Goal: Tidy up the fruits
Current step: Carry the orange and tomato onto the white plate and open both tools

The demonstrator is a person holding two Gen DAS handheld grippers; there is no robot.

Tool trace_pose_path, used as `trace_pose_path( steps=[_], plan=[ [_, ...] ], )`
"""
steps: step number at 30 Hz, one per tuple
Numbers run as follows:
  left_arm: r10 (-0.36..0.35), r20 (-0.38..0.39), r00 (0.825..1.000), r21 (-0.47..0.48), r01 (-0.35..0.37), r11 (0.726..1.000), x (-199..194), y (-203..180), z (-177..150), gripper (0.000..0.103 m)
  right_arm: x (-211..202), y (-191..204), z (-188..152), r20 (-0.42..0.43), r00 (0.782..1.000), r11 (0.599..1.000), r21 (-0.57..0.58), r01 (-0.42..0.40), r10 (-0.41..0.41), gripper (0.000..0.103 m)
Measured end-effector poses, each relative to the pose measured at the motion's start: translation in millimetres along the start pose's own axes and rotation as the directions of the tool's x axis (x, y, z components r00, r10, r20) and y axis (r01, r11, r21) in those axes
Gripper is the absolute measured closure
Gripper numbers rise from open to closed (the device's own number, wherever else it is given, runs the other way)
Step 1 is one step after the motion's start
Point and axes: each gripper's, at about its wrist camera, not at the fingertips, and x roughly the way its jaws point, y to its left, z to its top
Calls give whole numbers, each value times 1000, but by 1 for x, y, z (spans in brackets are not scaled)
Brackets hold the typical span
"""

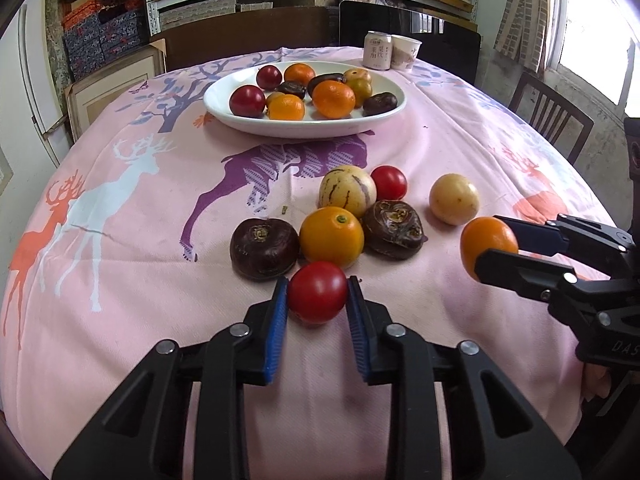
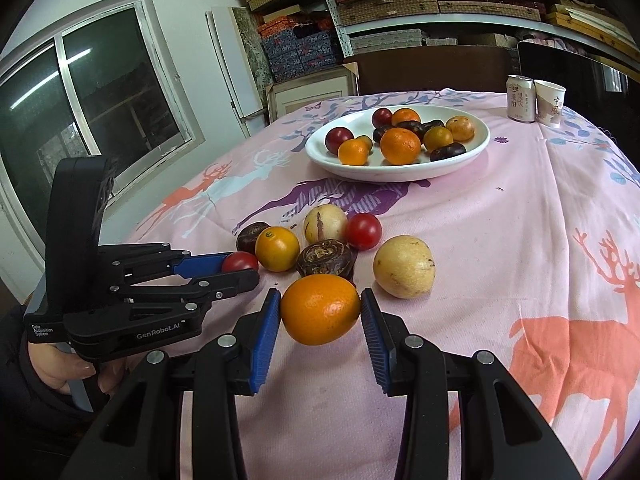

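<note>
Pink tablecloth [image 1: 120, 320]: bears white plate [image 1: 224, 114] of fruit, far side. Right gripper [image 2: 321, 312]: pinches orange [image 2: 320, 309], raised above cloth. Left gripper [image 1: 318, 294]: clamps red tomato [image 1: 317, 292] beside loose fruit.

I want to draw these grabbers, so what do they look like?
Both the left gripper and the right gripper are matte black, with jointed arms, silver round bolts and two ribbed blue pads. The left one's body carries small white lettering. The hand holding it wears a dark sleeve.
</note>
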Motion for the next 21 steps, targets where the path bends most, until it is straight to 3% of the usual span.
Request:
trace_pose_path(
  steps=[21],
  plan=[
    [-48,92,995,-35,52,998,-33,4,5,75,-9,-4,0,26,1000,1000,17,9,-9,62]
  ],
)
